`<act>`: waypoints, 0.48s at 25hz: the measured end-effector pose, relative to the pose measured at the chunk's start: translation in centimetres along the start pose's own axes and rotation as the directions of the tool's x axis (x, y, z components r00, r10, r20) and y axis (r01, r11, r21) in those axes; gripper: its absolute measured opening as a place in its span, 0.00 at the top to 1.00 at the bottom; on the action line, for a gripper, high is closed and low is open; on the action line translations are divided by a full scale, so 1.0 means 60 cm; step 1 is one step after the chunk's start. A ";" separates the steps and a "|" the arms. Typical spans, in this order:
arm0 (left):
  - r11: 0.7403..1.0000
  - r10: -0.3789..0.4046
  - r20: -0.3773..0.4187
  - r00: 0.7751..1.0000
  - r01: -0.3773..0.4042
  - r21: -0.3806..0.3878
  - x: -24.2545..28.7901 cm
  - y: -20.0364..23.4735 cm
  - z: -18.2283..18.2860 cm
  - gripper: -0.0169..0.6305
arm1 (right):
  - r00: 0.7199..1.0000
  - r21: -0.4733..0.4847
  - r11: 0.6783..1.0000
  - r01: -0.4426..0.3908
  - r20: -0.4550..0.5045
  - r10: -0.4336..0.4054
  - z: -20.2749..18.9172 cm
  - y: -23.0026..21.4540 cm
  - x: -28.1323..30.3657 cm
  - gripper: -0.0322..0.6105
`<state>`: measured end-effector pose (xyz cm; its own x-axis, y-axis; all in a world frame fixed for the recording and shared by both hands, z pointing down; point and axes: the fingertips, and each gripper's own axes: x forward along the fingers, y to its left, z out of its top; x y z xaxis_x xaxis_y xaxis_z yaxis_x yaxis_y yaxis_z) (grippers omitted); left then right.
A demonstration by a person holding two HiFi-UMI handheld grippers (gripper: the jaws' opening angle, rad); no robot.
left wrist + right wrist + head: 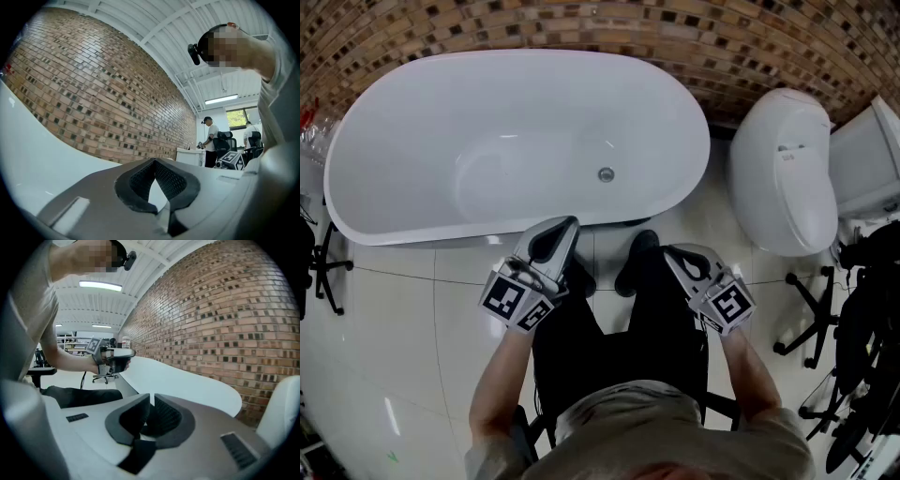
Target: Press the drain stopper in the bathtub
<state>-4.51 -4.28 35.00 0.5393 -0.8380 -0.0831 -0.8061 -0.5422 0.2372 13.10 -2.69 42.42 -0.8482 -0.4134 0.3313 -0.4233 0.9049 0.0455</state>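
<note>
- Left gripper (566, 227) is sitting at lower centre of the head view with its jaws pressed together at the tips. Nothing is between them; the left gripper view is showing only white tub through the slot behind the tips.
- Its tip is pointing up-frame and showing right at the near rim of the bathtub (403, 236).
- Right gripper (677, 255) is sitting right of centre, jaws closed together with only a thin slit, and it is holding nothing.
- It is hanging over the tiled floor (403, 319), lower in the frame than the tub rim.
- Both grippers are being held out in front of the person, whose black-trousered legs (623, 328) are filling the lower centre between them.
- Drain stopper (606, 173) is lying on the tub floor, right of the tub's middle, up-frame from both grippers and well apart from them.
- Tub is white and oval, spanning the upper left and centre of the frame.
- Brick wall (581, 23) is running along the top edge behind the tub.
- White toilet (783, 169) is standing at upper right, just beside the tub's right end.
- Black chair bases (811, 323) are showing at the right edge.
- Two people (209, 137) are standing far back at the right of the left gripper view.
</note>
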 end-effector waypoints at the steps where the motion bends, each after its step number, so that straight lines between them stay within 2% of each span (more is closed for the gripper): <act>1: 0.999 0.002 0.000 1.000 -0.002 0.041 0.019 0.023 0.003 0.96 | 1.000 -0.026 1.000 -0.004 0.002 0.004 0.009 -0.013 0.015 0.91; 4: 0.992 0.043 0.018 0.999 -0.045 0.116 0.068 0.102 0.009 0.96 | 1.000 -0.076 0.997 -0.002 -0.005 0.002 0.040 -0.059 0.062 0.91; 8: 0.985 0.127 0.067 0.990 -0.133 0.108 0.104 0.197 -0.003 0.96 | 0.999 -0.100 0.995 0.012 -0.043 -0.017 0.074 -0.138 0.132 0.91; 12: 0.966 0.133 0.075 0.988 -0.146 0.211 0.127 0.250 -0.017 0.96 | 0.998 -0.174 0.984 -0.032 -0.063 0.021 0.073 -0.200 0.220 0.91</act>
<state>-12.27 -18.74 38.94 0.4079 -0.9047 -0.1230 -0.9091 -0.4148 0.0368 5.60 -19.48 42.15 -0.8350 -0.3871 0.3910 -0.3345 0.9214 0.1979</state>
